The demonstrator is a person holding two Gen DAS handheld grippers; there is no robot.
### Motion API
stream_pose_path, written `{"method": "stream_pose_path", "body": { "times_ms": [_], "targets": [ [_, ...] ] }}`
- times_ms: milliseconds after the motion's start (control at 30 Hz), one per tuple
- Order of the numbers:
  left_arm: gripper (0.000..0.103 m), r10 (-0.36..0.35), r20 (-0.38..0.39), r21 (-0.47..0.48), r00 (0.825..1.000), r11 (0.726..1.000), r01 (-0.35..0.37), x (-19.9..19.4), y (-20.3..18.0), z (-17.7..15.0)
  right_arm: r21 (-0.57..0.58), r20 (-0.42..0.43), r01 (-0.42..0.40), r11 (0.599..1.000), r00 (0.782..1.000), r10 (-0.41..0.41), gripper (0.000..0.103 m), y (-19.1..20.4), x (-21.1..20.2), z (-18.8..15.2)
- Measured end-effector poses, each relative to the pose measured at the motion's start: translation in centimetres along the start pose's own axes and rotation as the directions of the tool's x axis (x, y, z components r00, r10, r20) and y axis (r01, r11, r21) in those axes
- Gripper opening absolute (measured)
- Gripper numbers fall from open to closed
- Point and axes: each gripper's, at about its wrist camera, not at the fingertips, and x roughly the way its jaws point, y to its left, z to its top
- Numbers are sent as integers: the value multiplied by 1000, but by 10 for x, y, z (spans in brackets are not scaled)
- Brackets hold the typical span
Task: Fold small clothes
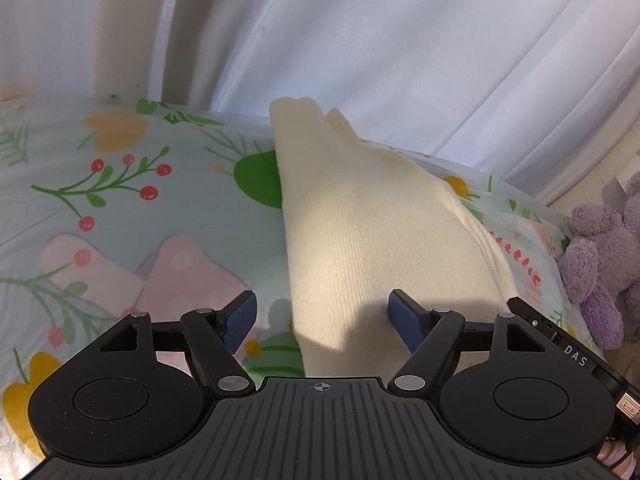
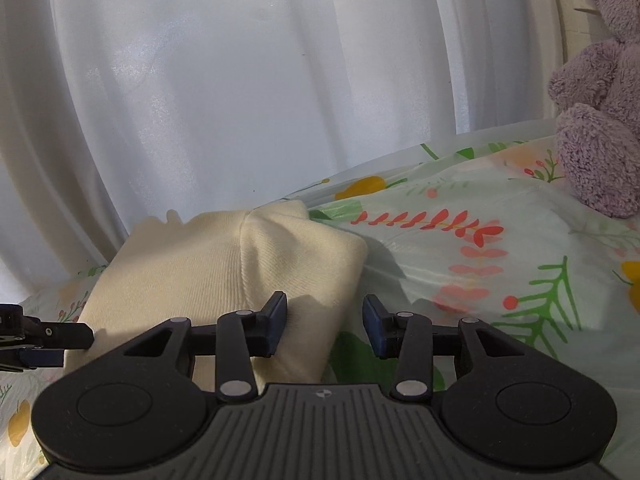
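The left claw [image 1: 322, 316] is released: its two blue pads stand wide apart and hold nothing, and the near left edge of the cream knit garment [image 1: 360, 232] lies between them, with the right pad [image 1: 404, 318] over the cloth and the other pad over the floral bedsheet [image 1: 120, 200]. From this claw the garment runs forward and a little to the right, toward the white curtain [image 1: 400, 40] behind the bed. It already looks like a compact, narrow packet with straight sides, so I judge that the main folds are done. In the right wrist view the right claw [image 2: 325, 326] is also released and empty; its left pad [image 2: 276, 322] is over the near right corner of the garment, its other pad is over the sheet, and the tip of the left claw shows at the far left of it, just beside the garment's near edge. The upper layer lies folded across with a rounded corner ahead of this claw. Further right, well apart from the garment, sits a purple plush toy [image 2: 596, 120]. What is left, in my judgement, is perhaps one more fold or only smoothing and putting the piece aside; I see no other clothes waiting.
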Motion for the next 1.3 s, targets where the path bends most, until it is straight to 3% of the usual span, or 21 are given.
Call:
{"method": "stream_pose_path", "body": {
  "times_ms": [167,267,400,500,533,600,700,733,767,833,900,967,1000,1067,1167,1267,1300],
  "targets": [
    [78,-139,-39,0,990,990,139,-28,6,-31,128,-56,-93,987,993,101,48,-21,-37,-13],
    [78,-216,-66,-49,974,976,213,-39,9,-54,259,-119,-170,951,971,206,50,-31,-53,-28],
    [78,-346,-78,-188,935,926,327,-38,15,-78,451,-161,-257,854,918,362,50,-41,-49,-52],
    [78,-414,-53,-296,909,876,381,-30,17,-86,550,-126,-262,793,913,388,45,-44,-37,-61],
    [78,-421,-33,-320,907,864,389,-28,17,-88,589,-107,-258,766,915,390,32,-45,-33,-63],
    [78,-433,5,-356,901,841,406,-24,16,-89,667,-62,-282,690,902,428,19,-45,-28,-64],
    [78,-432,54,-386,900,823,417,-19,14,-88,754,43,-349,556,871,489,17,-49,-23,-68],
    [78,-426,61,-394,903,821,414,-16,13,-87,765,60,-355,538,871,488,18,-50,-22,-70],
    [78,-415,65,-407,907,819,404,-14,12,-87,767,59,-344,541,878,475,20,-49,-19,-70],
    [78,-419,85,-429,904,803,413,-10,14,-82,772,29,-309,555,890,456,36,-47,-12,-71],
    [78,-415,101,-462,904,785,412,-6,16,-82,775,31,-306,552,892,450,35,-45,-4,-70],
    [78,-420,103,-484,902,771,414,-2,16,-83,779,43,-301,550,901,432,27,-42,-3,-65],
    [78,-421,103,-487,901,769,415,-2,16,-84,782,34,-290,551,903,428,11,-40,-2,-61],
    [78,-435,110,-481,894,764,430,-2,15,-83,778,35,-298,553,900,435,10,-33,-4,-51],
    [78,-435,132,-469,891,764,443,-4,14,-79,848,159,-394,354,827,540,9,-34,-4,-46],
    [77,-417,188,-492,889,744,453,-8,20,-73,867,215,-425,260,789,575,9,-34,-3,-41],
    [77,-409,203,-502,889,736,454,-9,22,-73,870,222,-427,245,784,580,8,-35,-2,-41]
  ]
}}
